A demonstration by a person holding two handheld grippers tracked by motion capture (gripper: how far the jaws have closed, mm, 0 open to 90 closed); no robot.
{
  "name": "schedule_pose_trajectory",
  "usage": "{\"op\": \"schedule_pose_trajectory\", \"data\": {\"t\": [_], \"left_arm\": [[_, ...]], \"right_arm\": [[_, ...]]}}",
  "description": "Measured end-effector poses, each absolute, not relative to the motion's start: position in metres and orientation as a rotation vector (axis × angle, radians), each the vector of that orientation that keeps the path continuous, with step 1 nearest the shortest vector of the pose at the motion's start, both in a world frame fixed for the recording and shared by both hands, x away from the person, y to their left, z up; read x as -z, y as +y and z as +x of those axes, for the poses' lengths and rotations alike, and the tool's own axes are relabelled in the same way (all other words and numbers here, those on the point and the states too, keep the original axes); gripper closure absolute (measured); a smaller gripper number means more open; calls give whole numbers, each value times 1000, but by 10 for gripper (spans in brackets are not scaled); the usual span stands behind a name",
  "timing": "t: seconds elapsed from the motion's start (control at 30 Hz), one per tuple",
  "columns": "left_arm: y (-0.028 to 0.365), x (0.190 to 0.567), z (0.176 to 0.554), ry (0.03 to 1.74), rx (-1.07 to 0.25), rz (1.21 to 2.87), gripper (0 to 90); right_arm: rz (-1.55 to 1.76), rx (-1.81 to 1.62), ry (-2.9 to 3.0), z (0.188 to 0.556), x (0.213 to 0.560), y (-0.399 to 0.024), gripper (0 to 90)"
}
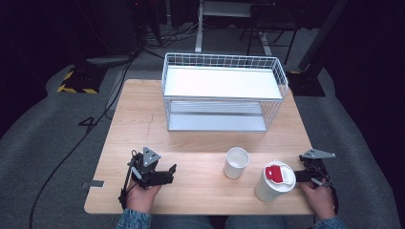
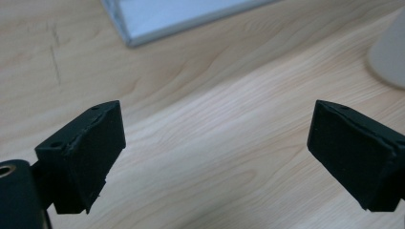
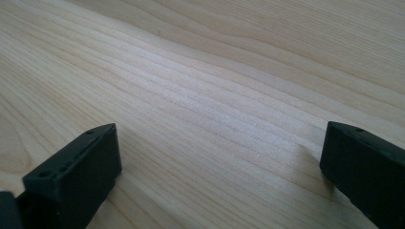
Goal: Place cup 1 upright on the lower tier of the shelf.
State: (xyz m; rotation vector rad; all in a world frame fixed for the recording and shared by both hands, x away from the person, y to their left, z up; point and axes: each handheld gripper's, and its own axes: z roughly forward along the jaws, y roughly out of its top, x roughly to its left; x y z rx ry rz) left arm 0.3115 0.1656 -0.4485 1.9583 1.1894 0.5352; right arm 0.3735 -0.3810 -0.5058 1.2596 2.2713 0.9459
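While both tools (image 1: 168, 171) (image 1: 300, 175) sat wide open, empty on the counter (image 1: 143, 129) — pre-grasp; next, right closes on lidded cup (image 1: 274, 182).

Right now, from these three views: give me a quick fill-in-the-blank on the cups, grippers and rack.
1. The lidded cup has a white lid with a ____ tab.
2. The open white cup stands to the ____ of the lidded cup in the high view.
3. The left gripper and the right gripper both have their jaws ____.
4. The wire rack stands at the ____ edge of the wooden table.

Missing words: red; left; open; far
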Motion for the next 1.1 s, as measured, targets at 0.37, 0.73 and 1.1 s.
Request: {"op": "schedule_pose_trajectory", "data": {"t": [0.37, 0.73, 1.1], "left_arm": [[140, 427, 304, 1030, -490, 1923, 78], [96, 428, 298, 875, -408, 1930, 94], [71, 429, 298, 798, -363, 1957, 94]], "right_arm": [[1260, -946, 2270, 373, 506, -381, 5], [1265, -943, 2266, 374, 506, -380, 5], [1265, -943, 2266, 374, 506, -380, 5]]}}
